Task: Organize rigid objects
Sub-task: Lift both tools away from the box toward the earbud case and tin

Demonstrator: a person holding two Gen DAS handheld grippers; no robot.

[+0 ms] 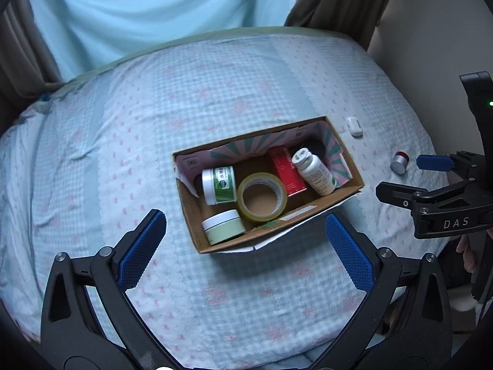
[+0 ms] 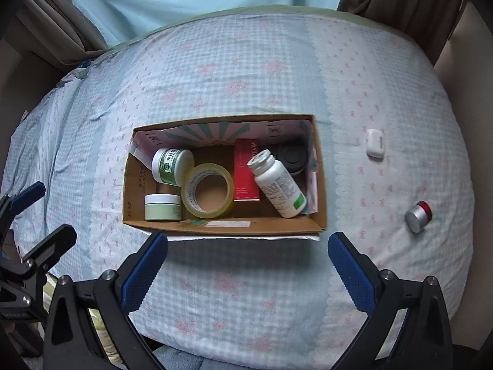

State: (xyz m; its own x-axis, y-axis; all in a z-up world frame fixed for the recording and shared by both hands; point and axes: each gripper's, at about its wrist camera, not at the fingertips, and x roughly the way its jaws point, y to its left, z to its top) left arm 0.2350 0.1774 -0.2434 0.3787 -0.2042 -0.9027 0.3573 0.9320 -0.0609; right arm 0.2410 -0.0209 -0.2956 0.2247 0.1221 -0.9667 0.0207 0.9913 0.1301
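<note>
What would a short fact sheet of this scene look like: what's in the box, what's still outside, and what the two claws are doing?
surface: bed with a checked blue cover
container: open cardboard box
in box: tape roll, white pill bottle lying tilted, red carton, green-labelled jar, pale green jar, dark round item
outside, right of box: white case, silver and red cap-like piece
left gripper: open, holding nothing
right gripper: open, holding nothing

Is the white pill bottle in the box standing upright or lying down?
Lying down. The white pill bottle lies tilted in the cardboard box, its capped end toward the red carton.
</note>
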